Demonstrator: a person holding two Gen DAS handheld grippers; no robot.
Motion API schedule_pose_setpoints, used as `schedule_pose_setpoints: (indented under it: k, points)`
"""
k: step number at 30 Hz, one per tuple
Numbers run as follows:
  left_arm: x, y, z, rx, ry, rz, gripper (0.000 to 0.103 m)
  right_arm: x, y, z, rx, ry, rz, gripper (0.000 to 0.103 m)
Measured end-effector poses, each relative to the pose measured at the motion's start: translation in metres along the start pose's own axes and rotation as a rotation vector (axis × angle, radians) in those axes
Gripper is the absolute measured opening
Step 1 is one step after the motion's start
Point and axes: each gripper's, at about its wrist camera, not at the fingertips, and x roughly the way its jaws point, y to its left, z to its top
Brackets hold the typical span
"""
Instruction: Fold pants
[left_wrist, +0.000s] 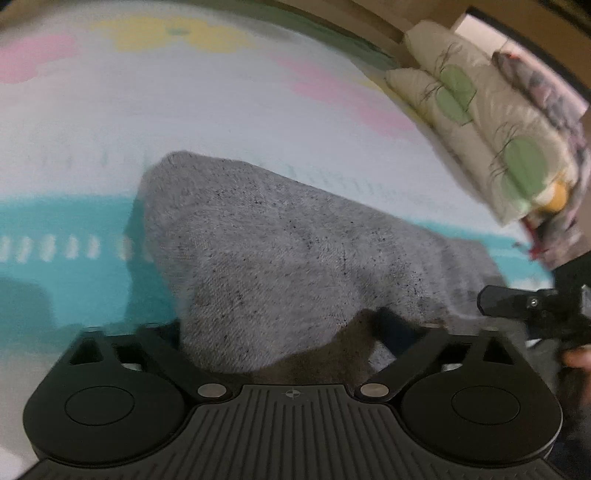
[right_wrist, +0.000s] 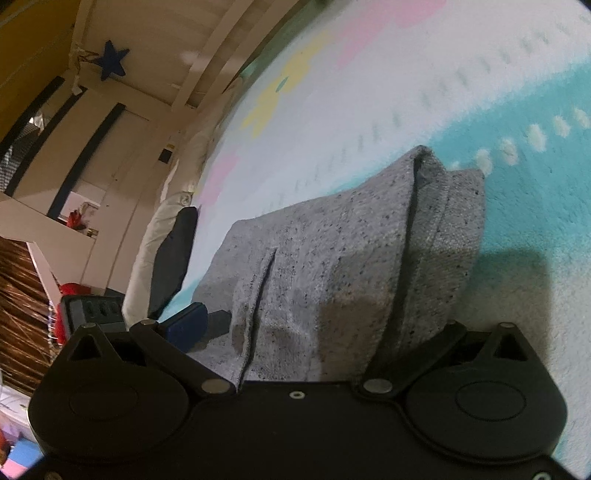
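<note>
The grey pants (left_wrist: 280, 258) lie folded into a thick bundle on a fleecy blanket (left_wrist: 221, 110) printed with a teal band, pink patches and a yellow flower. In the left wrist view the bundle fills the centre and runs from about 11 o'clock down to 4 o'clock, its near edge draped over the front of the left hand-held gripper (left_wrist: 295, 332). The linkage arms of that gripper stand spread well apart, with cloth lying between them; the fingertips are hidden under the fabric, so I cannot tell whether they press on it. At 3 o'clock in this view the right hand-held gripper (left_wrist: 524, 306) shows as a black bar lying just beside the bundle's edge, with part of a hand (left_wrist: 576, 360) behind it. At 2 o'clock a stack of cream pillows (left_wrist: 480, 110) with green leaf prints rests at the blanket's edge.

In the right wrist view the pants (right_wrist: 332, 266) sit at the centre, a pocket slit showing at 8 o'clock and a folded hem standing up at 1 o'clock. The cloth covers the gap between the spread linkage arms, and the fingertips are out of sight, so its grip cannot be judged either. A blue star (right_wrist: 110, 61) hangs on the wall at 10 o'clock
</note>
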Motion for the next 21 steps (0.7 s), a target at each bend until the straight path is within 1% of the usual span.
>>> schedule_pose_setpoints:
  k: [1,2,3,4,5,6,7,8,9,10,12,15,18,21]
  points:
    - [-0.002,-0.004,-0.001,0.021,-0.010,0.016,0.064,0.001,0.004,-0.002,-0.010,-0.006,-0.020,0.103]
    - [-0.005,-0.007,-0.002,0.027,-0.017,0.024,0.058,0.003,0.011,-0.003,-0.031,-0.007,-0.049,0.102]
    - [-0.007,-0.009,-0.003,0.025,-0.025,0.036,0.048,0.004,0.019,-0.005,-0.073,-0.002,-0.091,0.096]
    - [-0.010,-0.010,-0.003,0.023,-0.031,0.044,0.041,0.006,0.029,-0.008,-0.127,0.006,-0.150,0.088]
    - [-0.013,-0.010,-0.004,0.021,-0.042,0.045,0.037,0.008,0.039,-0.011,-0.183,0.011,-0.219,0.066]
    - [-0.016,-0.011,-0.004,0.019,-0.050,0.049,0.032,0.008,0.047,-0.015,-0.233,0.011,-0.284,0.062]
    - [-0.020,-0.012,-0.004,0.018,-0.059,0.053,0.030,0.007,0.051,-0.017,-0.244,0.003,-0.285,0.060]
    - [-0.023,-0.012,-0.003,0.017,-0.069,0.053,0.027,0.004,0.053,-0.018,-0.238,-0.010,-0.280,0.054]
    - [-0.028,-0.014,-0.003,0.011,-0.080,0.050,0.026,0.000,0.055,-0.018,-0.226,-0.023,-0.276,0.046]
    - [-0.035,-0.013,-0.003,0.008,-0.096,0.044,0.025,-0.005,0.057,-0.018,-0.216,-0.039,-0.274,0.044]
    - [-0.045,-0.017,-0.001,0.019,-0.132,0.053,0.024,-0.014,0.063,-0.015,-0.207,-0.064,-0.247,0.041]
    - [-0.061,-0.023,0.011,0.041,-0.201,0.098,0.024,-0.022,0.083,-0.010,-0.253,-0.091,-0.218,0.041]
    - [-0.070,-0.027,0.043,0.014,-0.249,0.128,0.024,-0.020,0.094,0.008,-0.245,-0.105,-0.162,0.041]
    - [-0.068,-0.015,0.081,0.002,-0.273,0.141,0.024,-0.007,0.105,0.039,-0.256,-0.113,-0.139,0.041]
